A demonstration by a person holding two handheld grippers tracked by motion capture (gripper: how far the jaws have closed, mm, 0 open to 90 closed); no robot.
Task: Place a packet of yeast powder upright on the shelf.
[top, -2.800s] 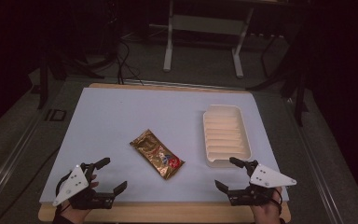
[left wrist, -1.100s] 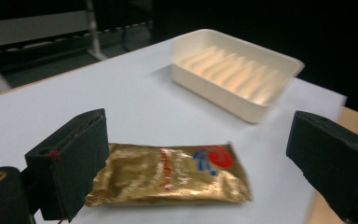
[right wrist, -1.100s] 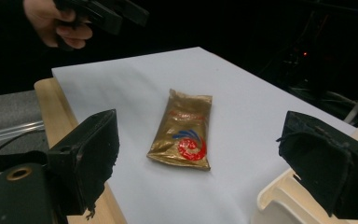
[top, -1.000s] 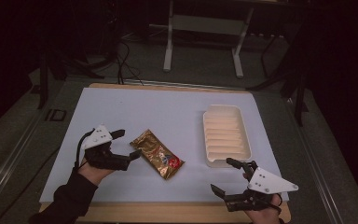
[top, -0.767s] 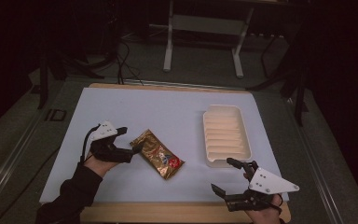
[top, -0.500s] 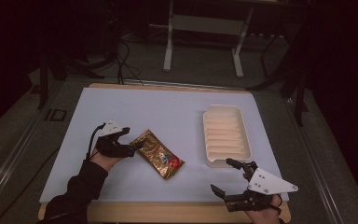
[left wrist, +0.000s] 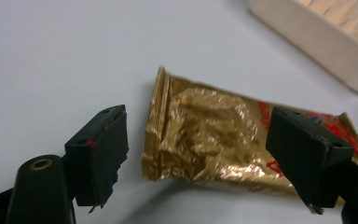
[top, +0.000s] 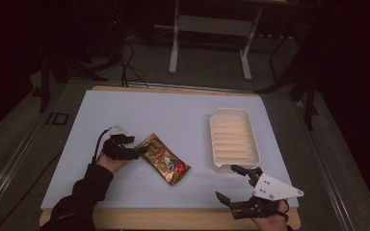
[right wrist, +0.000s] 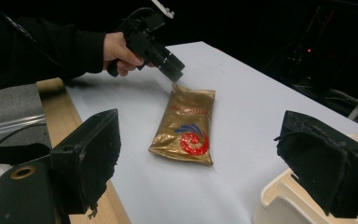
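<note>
Gold packet (left wrist: 214, 140), between left gripper (left wrist: 214, 154) fingers (left wrist: 100, 149)

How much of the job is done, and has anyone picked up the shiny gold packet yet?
Not yet. The gold packet lies flat on the table, outside the empty white tray. In hand: the left hand-held gripper is open at the packet's end, not closed on it. The right hand-held gripper waits open near the tray. Left, probably: grabbing, lifting and placing it.

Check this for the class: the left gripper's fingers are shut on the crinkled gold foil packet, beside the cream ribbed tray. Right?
Not quite. In the left gripper view, the left gripper is open, its fingers straddling the crinkled gold foil packet unclamped. The cream ribbed tray sits beside it.
</note>
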